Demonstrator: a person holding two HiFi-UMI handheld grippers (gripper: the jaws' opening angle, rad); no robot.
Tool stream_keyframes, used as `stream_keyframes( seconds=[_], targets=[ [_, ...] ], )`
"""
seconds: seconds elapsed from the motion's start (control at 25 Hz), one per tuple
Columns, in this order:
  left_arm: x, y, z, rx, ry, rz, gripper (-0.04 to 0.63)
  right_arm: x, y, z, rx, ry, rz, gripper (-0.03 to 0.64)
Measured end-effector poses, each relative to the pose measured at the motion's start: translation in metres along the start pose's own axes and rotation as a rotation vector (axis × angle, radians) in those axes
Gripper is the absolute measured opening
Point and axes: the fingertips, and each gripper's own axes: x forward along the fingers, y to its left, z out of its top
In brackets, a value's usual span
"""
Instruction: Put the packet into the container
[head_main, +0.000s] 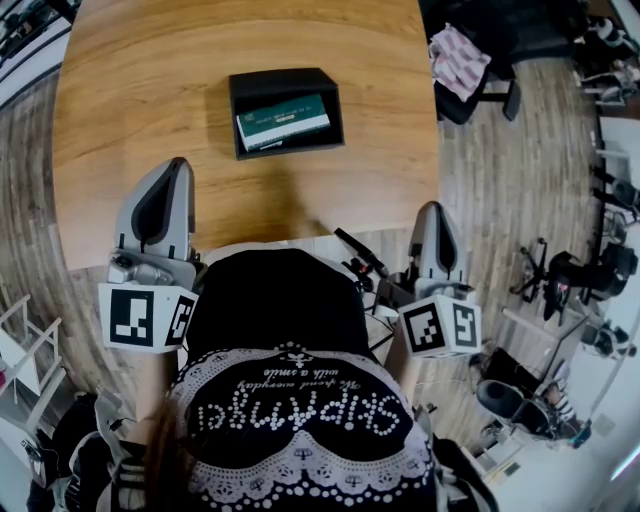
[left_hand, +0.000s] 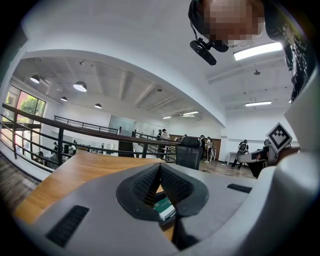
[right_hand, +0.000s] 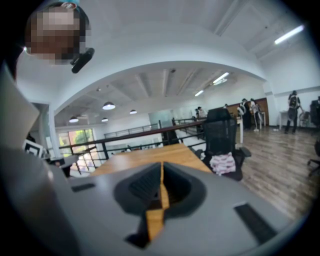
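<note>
A green and white packet (head_main: 283, 121) lies flat inside a black open container (head_main: 236, 112) on the round wooden table (head_main: 150, 80). Both grippers are held back at the table's near edge, close to the person's body and well short of the container. My left gripper (head_main: 176, 165) is shut with nothing in it; in the left gripper view its pads (left_hand: 160, 166) meet, and the packet (left_hand: 164, 207) shows through the gap below them. My right gripper (head_main: 433, 207) is also shut and empty, its tips (right_hand: 162, 166) touching over the table.
A black office chair with a pink checked cloth (head_main: 458, 58) stands off the table's far right side and also shows as a chair (right_hand: 223, 145) in the right gripper view. More chairs (head_main: 585, 275) stand on the wooden floor at the right. A railing (left_hand: 60, 135) runs beyond the table.
</note>
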Motion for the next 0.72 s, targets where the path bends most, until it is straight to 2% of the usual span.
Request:
stream_keyframes(
  seconds=[0.36,0.72],
  targets=[
    [0.0015,0.0013,0.0078,0.002,-0.04,-0.001,0.032,-0.0003,-0.0001,-0.0004,0.001,0.001,-0.001,0.037],
    [0.0015,0.0023,0.0065,0.001,-0.025,-0.005,0.032,-0.0005,0.0003,0.0003,0.0,-0.002,-0.004,0.037]
  ],
)
